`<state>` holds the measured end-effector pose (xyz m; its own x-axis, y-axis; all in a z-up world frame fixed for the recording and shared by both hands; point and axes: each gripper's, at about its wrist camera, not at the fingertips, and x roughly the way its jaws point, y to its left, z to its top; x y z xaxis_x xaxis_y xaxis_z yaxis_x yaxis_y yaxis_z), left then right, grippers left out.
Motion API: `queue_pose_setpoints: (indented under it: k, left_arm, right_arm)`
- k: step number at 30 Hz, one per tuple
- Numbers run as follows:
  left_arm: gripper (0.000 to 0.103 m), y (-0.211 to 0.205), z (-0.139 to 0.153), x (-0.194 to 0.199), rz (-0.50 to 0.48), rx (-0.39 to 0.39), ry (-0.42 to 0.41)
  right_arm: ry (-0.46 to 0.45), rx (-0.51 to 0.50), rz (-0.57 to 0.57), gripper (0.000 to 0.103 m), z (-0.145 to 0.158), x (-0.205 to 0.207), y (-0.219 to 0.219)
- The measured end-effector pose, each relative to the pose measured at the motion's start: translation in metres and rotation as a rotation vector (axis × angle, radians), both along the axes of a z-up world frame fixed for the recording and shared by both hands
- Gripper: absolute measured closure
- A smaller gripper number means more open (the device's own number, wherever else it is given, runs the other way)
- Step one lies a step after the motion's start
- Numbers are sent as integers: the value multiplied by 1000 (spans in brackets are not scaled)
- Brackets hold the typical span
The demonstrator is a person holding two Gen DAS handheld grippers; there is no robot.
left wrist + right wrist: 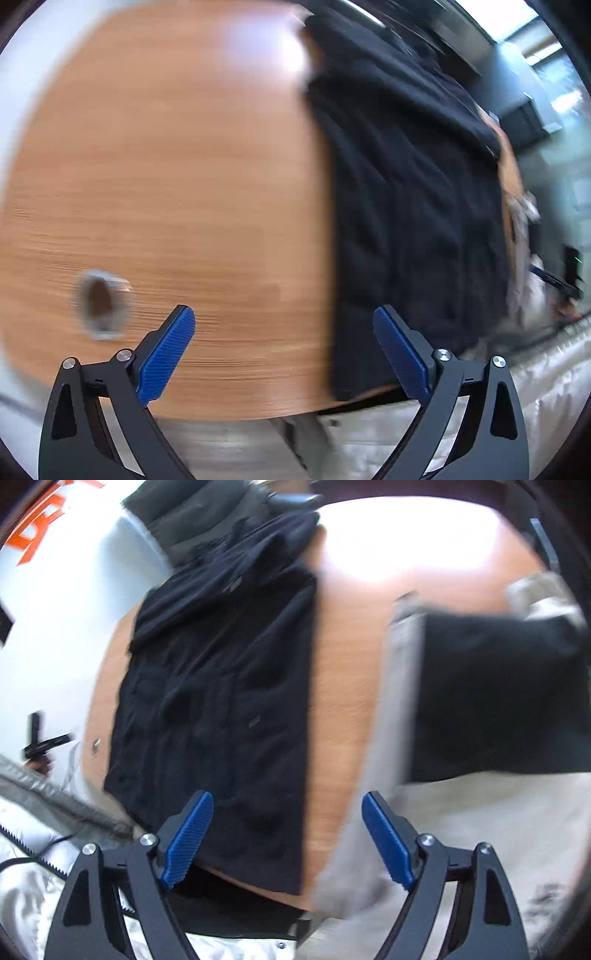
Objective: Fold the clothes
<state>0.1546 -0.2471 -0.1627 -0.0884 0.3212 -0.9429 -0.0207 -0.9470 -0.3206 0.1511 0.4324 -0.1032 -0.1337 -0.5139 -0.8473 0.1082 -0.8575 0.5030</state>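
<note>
A dark navy garment [218, 686] lies flat on the wooden tabletop [343, 709], already narrowed into a long strip. Its long axis runs from the near tabletop edge, where the hem slightly overhangs, away to its collar end at the far edge. That axis is what the next fold probably turns on: bringing one short end over toward the other.

The right tool [286, 836] hovers above the garment's near hem, slightly off toward the bare wood on the garment's right side. Its blue pads [188, 840] stand wide apart and hold nothing. It points down along the garment's length, so the hem lies directly ahead and below.

The left tool [282, 354] is also spread wide and empty. In its view the garment [402, 206] lies ahead and off to one side, with the tool mostly over bare tabletop [177, 192] near a round cable grommet [101, 302]. Both views are motion-blurred.

Judging from this, the right tool is the nearer one to the hem corner, and the left would need to cross over to reach the garment's other near corner.

Beyond the bare wood strip from the garment sits a stack with a black folded piece [495, 694] on pale beige cloth [399, 716].
</note>
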Motion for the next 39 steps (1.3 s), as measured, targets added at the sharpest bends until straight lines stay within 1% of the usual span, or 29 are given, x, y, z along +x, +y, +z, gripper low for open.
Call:
queue_pose_setpoints:
  k: [2, 4, 7, 10, 12, 14, 17, 18, 20, 25, 27, 32, 33, 35, 37, 39]
  left_arm:
    - [7, 23, -20, 3, -60, 75, -14]
    - [7, 42, -33, 5, -91, 134, -28]
    - [7, 53, -45, 11, -105, 181, -43]
    - [7, 52, -51, 13, -78, 197, -63]
    - [7, 52, -56, 20, -68, 185, -92]
    - [7, 49, -47, 36, -65, 182, -109]
    - [7, 42, -31, 62, -40, 194, -111]
    - [6, 41, -27, 70, -32, 191, -111]
    - [6, 44, -25, 77, -68, 154, -122]
    - [6, 51, -39, 55, -126, 177, -121]
    - [6, 54, -44, 47, -150, 186, -121]
    - [6, 62, -57, 26, -207, 209, -118]
    - [1, 64, -55, 26, -209, 222, -106]
    - [0, 64, -55, 26, -207, 234, -87]
    - [0, 65, -52, 26, -186, 225, -77]
    - [0, 74, -56, 28, -171, 207, -64]
  right_arm:
    - [-7, -45, 71, 16, -19, 6, -20]
    - [-19, -58, 130, 17, -30, 15, -31]
    - [-6, -86, 162, 17, -48, 20, -28]
    - [34, -123, 175, 18, -52, 23, -17]
    - [71, -118, 231, 19, -48, 30, -16]
    - [94, -100, 297, 19, -41, 42, -20]
    - [119, -58, 332, 19, -35, 65, -10]
    - [128, -49, 327, 19, -34, 70, -8]
    - [147, -34, 303, 19, -31, 76, -3]
    - [174, -1, 246, 19, -34, 81, -15]
    - [157, -1, 221, 19, -40, 77, -18]
    - [108, 11, 225, 19, -56, 62, -36]
    - [105, 23, 227, 19, -57, 60, -38]
    - [91, 44, 225, 19, -60, 56, -41]
    - [75, 60, 218, 19, -62, 54, -41]
    - [66, 73, 222, 19, -64, 52, -41]
